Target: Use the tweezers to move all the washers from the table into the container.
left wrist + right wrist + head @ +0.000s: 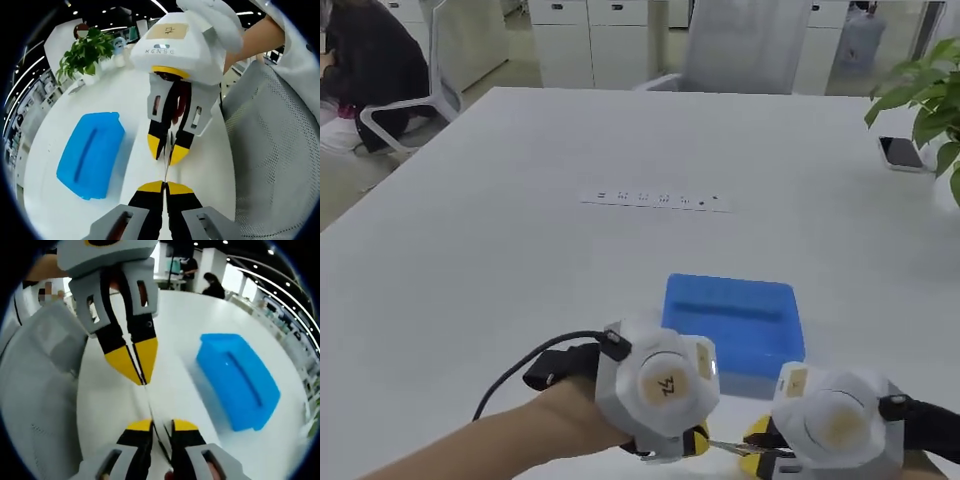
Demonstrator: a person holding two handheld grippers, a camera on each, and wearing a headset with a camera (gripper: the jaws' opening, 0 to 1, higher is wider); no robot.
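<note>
Thin metal tweezers [732, 449] are held between both grippers near the table's front edge. My left gripper [698, 440] is shut on one end, its yellow tips pressed together [164, 187]. Facing it tip to tip, my right gripper [755, 440] is shut on the other end, the tweezers [148, 400] running between its tips [162, 426]. The right gripper [167, 152] shows head-on in the left gripper view, the left gripper [141, 375] in the right gripper view. A blue lidded container [735, 315] with a long recess on top sits just beyond the grippers.
The white table [470, 250] stretches away, with a flush socket strip [655, 199] in its middle. A phone [901, 153] and a green plant [930, 90] are at the right edge. Office chairs and a seated person [365, 60] lie beyond the table.
</note>
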